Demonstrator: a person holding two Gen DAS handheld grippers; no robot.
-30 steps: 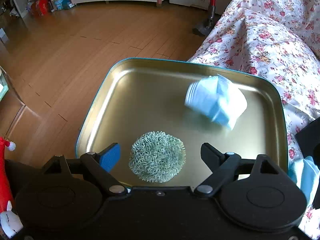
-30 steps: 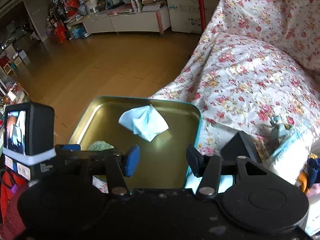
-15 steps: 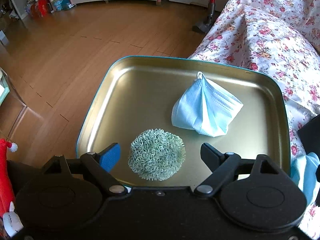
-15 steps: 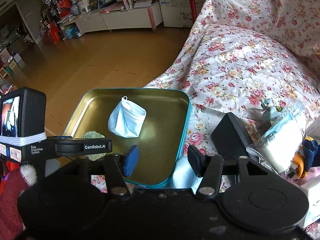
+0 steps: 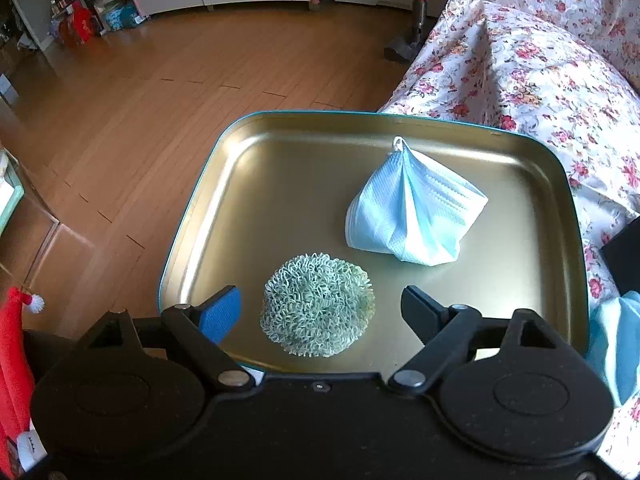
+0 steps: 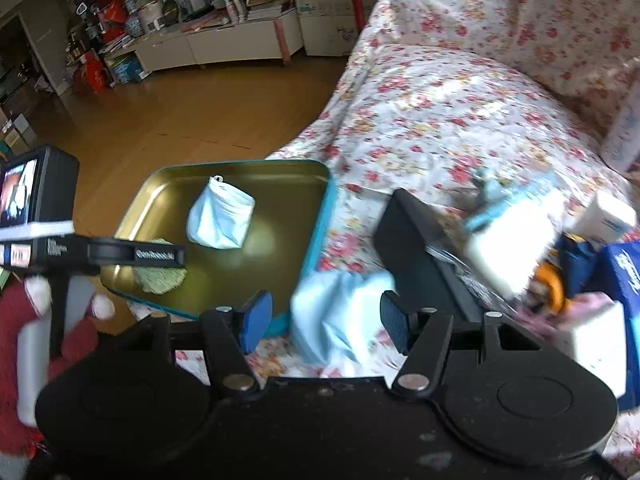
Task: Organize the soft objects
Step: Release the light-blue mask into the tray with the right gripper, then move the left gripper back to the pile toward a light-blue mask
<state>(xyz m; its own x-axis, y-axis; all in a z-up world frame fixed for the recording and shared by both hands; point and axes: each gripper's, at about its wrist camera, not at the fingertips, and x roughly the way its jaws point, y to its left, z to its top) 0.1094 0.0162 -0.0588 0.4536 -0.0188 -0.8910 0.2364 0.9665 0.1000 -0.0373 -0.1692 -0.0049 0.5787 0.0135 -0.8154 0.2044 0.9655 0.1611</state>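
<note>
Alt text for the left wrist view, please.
A gold tray on a floral-covered sofa holds a folded blue face mask and a green scrubber. The open left claw hovers at the scrubber, empty.

The right wrist view is smeared by motion blur. A pale blue cloth (image 6: 340, 312) between the fingers of the right gripper (image 6: 326, 320) is seen only as a soft streak, and whether it is touched cannot be told. The heap of packets (image 6: 516, 240) on the flowered cover is blurred beyond naming. The green scrubber (image 6: 160, 278) is half hidden behind the left gripper's arm (image 6: 136, 254). In the left wrist view, a second blue cloth (image 5: 616, 344) is cut off by the right edge and partly covered by the gripper body. A red Santa hat (image 5: 16, 332) is cropped at the left edge. The tray's (image 5: 192, 216) near rim is hidden under the gripper.
</note>
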